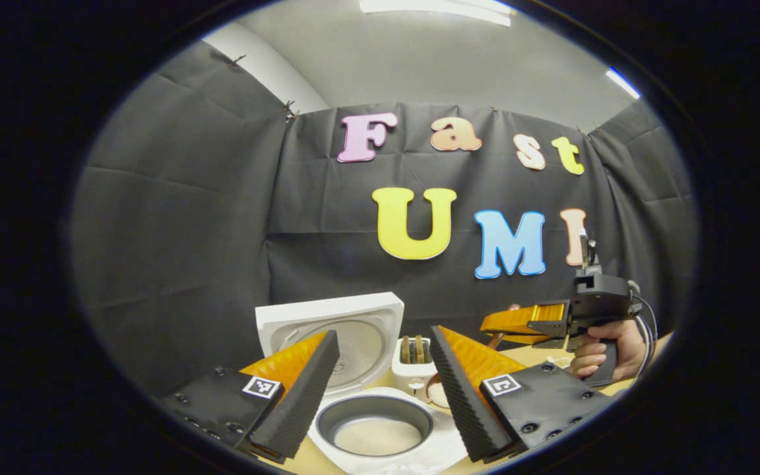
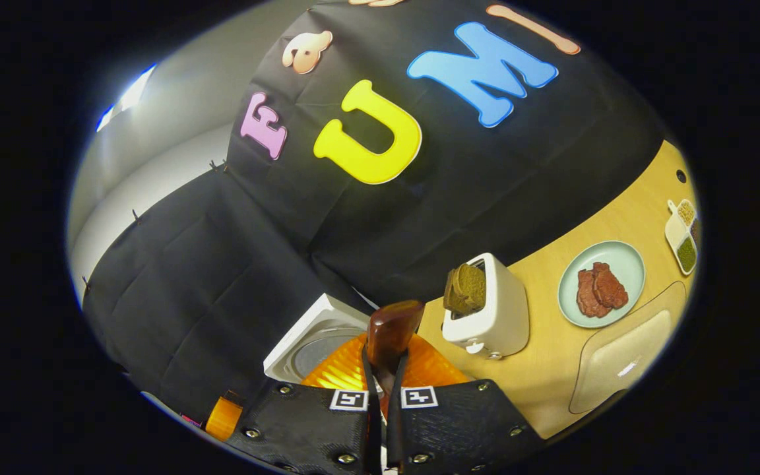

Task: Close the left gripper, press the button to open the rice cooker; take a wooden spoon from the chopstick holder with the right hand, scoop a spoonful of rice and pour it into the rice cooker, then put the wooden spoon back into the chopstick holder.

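Your rice cooker (image 1: 380, 422) sits directly below and between the fingers of your left gripper (image 1: 383, 389), lid (image 1: 330, 330) already up behind it and pale rice showing in the pot, so the button step looks done. That left claw is released, spread wide, touching nothing.

To its right, past the toaster (image 1: 413, 359), your right gripper (image 1: 518, 322) is carried level above the table (image 1: 538, 356) in your hand (image 1: 607, 353). In the right gripper view it (image 2: 383, 396) is clenched on the wooden spoon (image 2: 390, 340), fingers nearly together on the handle, its dark end poking out ahead. The bowl end is hidden, so I cannot tell whether it carries rice.

You look to be in the spoon-carrying stage, either about to pour or returning it. Next, keep the spoon level; the chopstick holder can't be made out.
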{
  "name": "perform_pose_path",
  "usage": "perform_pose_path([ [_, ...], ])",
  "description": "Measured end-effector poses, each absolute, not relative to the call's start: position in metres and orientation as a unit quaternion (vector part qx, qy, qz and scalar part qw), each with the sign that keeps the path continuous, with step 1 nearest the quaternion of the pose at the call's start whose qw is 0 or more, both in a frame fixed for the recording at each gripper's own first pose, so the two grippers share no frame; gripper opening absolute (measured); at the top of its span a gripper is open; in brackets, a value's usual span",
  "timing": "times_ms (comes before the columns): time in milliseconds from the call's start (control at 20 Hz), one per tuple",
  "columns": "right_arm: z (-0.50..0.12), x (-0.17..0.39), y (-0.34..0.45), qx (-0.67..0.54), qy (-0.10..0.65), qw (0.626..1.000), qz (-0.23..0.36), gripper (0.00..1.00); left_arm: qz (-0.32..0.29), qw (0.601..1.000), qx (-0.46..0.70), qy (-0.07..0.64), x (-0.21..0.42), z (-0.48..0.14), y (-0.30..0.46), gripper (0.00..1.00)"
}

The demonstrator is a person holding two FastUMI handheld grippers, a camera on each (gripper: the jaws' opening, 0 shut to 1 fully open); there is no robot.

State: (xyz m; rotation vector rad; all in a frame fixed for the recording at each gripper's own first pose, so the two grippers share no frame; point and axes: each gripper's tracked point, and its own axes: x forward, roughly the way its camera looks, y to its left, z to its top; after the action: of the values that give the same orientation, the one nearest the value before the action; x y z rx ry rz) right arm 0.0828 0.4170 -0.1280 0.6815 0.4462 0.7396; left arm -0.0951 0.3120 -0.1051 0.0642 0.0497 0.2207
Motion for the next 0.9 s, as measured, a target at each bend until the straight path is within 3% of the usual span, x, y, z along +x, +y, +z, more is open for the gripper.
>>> perform_pose_path([
  [550, -0.163, 0.081, 0.503, 0.197, 0.215, 0.869, 0.400, 0.04, 0.144, 0.989, 0.029, 0.019, -0.117, -0.104, 0.337, 0.97],
  [900, -0.171, 0.068, 0.531, 0.065, 0.175, 0.872, 0.453, 0.04, 0.156, 0.987, 0.023, 0.019, -0.124, -0.103, 0.341, 0.96],
])
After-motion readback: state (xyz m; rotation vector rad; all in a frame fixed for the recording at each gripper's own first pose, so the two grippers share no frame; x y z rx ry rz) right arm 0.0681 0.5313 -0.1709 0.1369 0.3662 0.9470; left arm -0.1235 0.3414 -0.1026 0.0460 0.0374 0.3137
